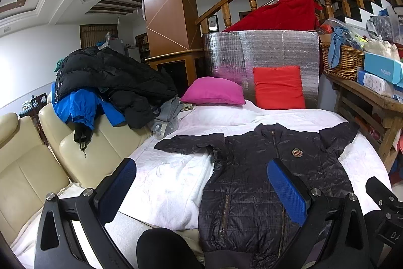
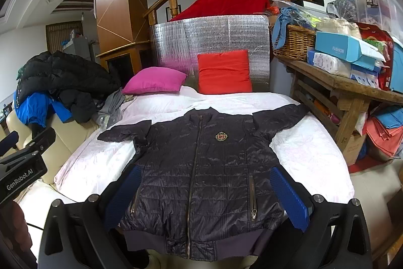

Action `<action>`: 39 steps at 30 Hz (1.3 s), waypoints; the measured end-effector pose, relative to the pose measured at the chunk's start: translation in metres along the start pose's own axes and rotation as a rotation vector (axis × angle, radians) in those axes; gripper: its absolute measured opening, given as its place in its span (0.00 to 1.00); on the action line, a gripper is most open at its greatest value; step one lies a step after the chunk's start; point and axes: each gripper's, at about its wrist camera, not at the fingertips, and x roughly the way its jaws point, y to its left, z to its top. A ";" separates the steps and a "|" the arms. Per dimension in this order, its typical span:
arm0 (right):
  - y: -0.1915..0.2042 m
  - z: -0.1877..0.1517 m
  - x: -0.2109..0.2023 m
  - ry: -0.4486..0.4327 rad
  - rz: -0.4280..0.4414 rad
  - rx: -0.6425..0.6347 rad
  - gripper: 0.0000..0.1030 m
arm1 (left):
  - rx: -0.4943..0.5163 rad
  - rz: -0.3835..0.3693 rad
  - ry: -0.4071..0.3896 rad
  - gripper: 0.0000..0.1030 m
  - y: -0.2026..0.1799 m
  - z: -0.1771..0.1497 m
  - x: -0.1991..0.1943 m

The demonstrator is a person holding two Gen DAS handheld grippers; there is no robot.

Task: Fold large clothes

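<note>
Both tongs [image 1: 201,183] [image 2: 206,190] gape empty above flat-spread jacket [image 2: 201,168].

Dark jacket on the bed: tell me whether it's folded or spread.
Spread. The dark jacket lies flat, front up and zipped, both sleeves out sideways on the white bed cover.

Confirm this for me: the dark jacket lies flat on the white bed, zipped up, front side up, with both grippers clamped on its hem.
One thing is wrong: neither gripper is clamped. The left gripper and right gripper are both open, holding nothing, as each wrist view shows. The dark jacket does lie flat on the white bed, zipped, front up.
</note>
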 end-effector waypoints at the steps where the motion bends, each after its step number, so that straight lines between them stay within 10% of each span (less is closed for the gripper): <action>1: 0.000 0.000 0.000 0.000 -0.001 -0.001 1.00 | 0.001 0.000 0.000 1.00 0.000 0.000 0.000; 39: -0.004 -0.002 0.013 0.030 0.006 0.000 1.00 | 0.013 -0.002 0.029 1.00 -0.004 -0.001 0.011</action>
